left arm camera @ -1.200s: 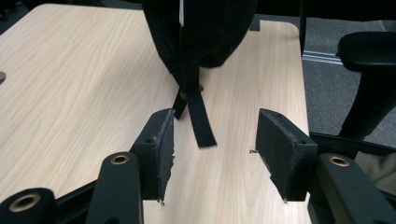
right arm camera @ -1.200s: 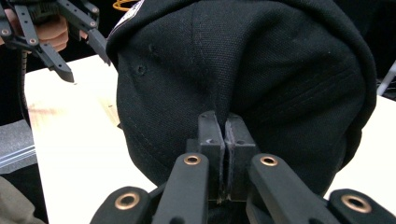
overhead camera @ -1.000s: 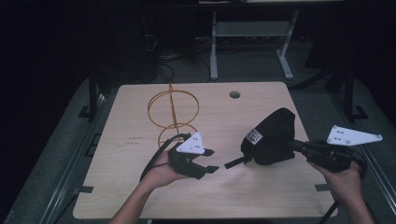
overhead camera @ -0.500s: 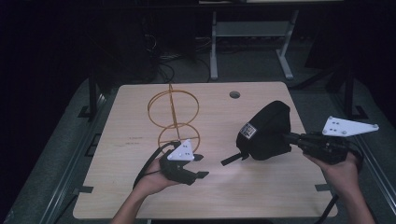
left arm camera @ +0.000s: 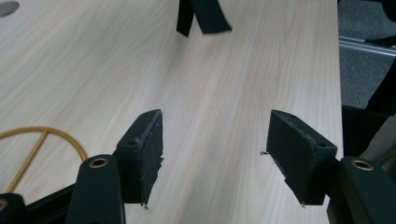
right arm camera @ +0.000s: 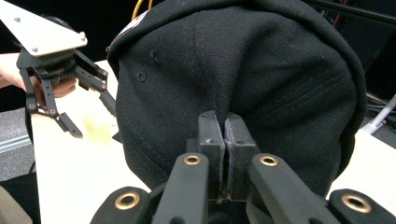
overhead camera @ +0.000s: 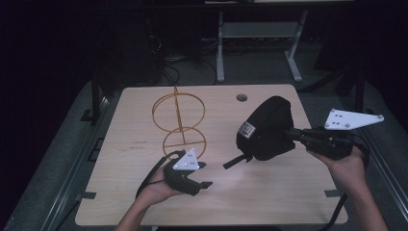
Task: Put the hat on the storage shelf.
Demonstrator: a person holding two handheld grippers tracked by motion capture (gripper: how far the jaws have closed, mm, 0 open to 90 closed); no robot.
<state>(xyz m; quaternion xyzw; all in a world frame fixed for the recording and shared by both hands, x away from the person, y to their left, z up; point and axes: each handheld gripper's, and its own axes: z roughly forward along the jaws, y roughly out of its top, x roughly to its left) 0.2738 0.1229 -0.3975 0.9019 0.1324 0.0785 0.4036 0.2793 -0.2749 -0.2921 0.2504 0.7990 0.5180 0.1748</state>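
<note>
The left gripper (overhead camera: 204, 174) is sitting low near the front of the table (overhead camera: 269, 192), just in front of the gold wire stand (overhead camera: 179, 118). Its jaws have just been opening wide, with nothing between them. The black cap (overhead camera: 267, 127) is hanging to the right of it, above the table, its strap (overhead camera: 234, 161) dangling toward that gripper. The right gripper (overhead camera: 291, 133) is pinching the cap's fabric tight.
</note>
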